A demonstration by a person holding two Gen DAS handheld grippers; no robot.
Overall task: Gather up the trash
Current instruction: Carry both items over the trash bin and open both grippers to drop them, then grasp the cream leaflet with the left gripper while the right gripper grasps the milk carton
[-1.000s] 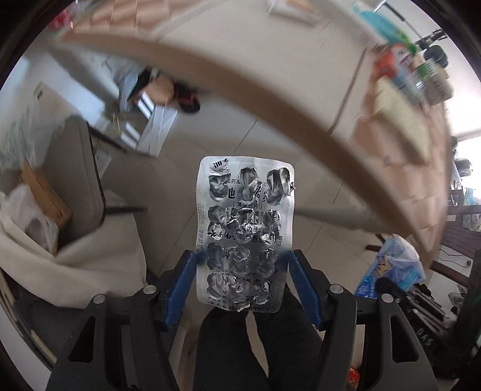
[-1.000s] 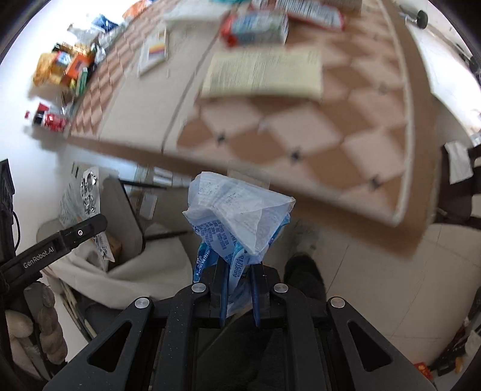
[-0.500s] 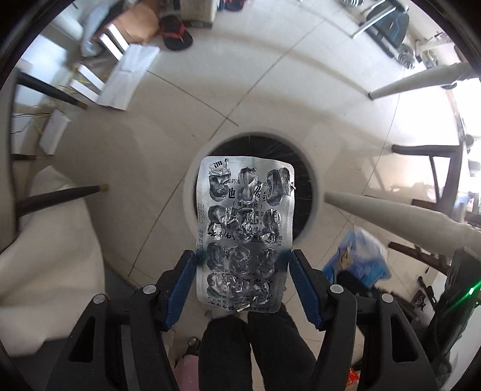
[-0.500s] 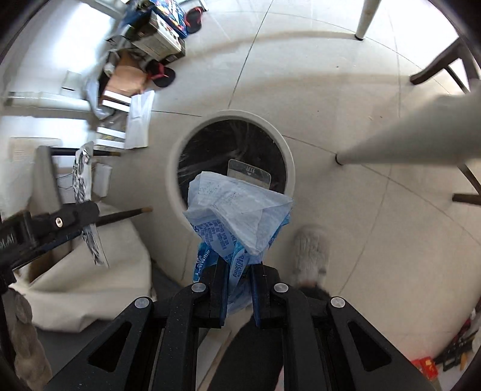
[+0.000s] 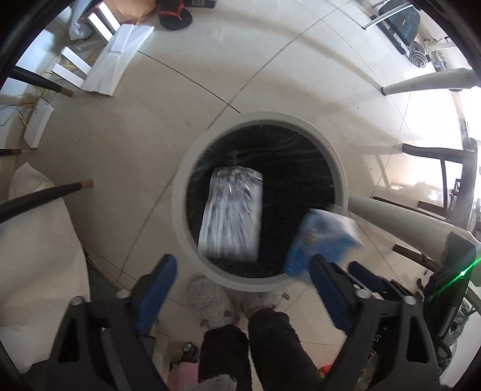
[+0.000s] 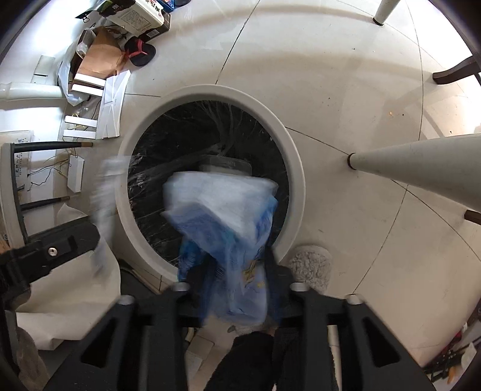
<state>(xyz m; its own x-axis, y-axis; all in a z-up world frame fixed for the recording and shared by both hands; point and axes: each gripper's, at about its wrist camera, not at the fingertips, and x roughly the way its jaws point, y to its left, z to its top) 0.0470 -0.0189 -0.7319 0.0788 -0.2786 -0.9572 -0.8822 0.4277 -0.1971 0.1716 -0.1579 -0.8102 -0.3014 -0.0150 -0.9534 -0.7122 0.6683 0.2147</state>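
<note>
The blister pack (image 5: 230,215), motion-blurred, hung loose over the black-lined bin (image 5: 180,207), clear of the wide-spread left tool (image 5: 242,267). The blue-white wrapper (image 6: 224,224) sat between the parted fingers of the right tool (image 6: 237,272) near the rim; it could drift and land on the floor. No writing was legible.

No print can be made out: the lettering on the white printed cardboard box (image 6: 136,18) on the floor is too small.
</note>
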